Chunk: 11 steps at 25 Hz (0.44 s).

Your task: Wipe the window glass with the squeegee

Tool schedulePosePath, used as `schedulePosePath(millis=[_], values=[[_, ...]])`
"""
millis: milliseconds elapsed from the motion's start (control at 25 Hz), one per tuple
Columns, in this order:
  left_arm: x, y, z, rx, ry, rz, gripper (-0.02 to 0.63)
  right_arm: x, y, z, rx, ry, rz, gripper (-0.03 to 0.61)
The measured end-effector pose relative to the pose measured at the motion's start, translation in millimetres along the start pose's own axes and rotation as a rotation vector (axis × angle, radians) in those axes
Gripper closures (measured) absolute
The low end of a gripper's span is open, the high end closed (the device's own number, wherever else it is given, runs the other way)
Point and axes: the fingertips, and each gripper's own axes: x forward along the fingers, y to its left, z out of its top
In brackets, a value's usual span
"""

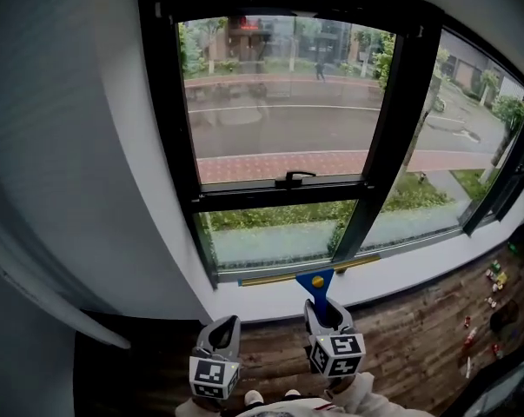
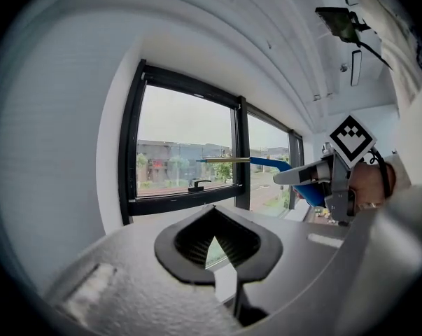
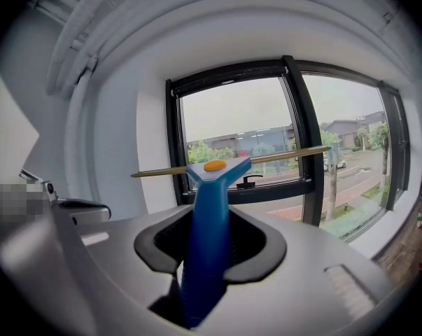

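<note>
Black window framing (image 1: 379, 137) is set into a white wall (image 1: 96, 189), and a dark wooden floor (image 1: 418, 328) is seen below it, with a few small coloured items (image 1: 496, 278) scattered on the boards at the right. Through the window glass (image 1: 279, 102) a wet road, a red-paved path and greenery are seen. A black latch handle (image 1: 295, 178) is fixed on the crossbar between the upper and lower panes.

The squeegee (image 1: 316, 283) is held by the right gripper (image 1: 325, 309): in the right gripper view its blue handle is clamped between the two jaws, which are closed against it, and it is pointed away from the camera towards the window. Its brass-coloured blade bar (image 1: 309, 273) is laid almost level along the bottom edge of the lower pane, just above the white sill. Whether the blade is pressed on the glass cannot be told.

The left gripper (image 1: 225, 328) is held just beside the right one, low and near the person's body. In its own view its jaws are brought together with nothing between them, and the squeegee is seen off to the right.
</note>
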Motion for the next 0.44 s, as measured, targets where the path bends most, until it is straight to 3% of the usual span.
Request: schedulePosePath(millis=[440], values=[[13.2, -48.8, 27.2, 0.022, -0.02, 0.033, 0.614, -38.4, -39.0, 13.2, -0.016, -0.046, 0.024, 0.451]])
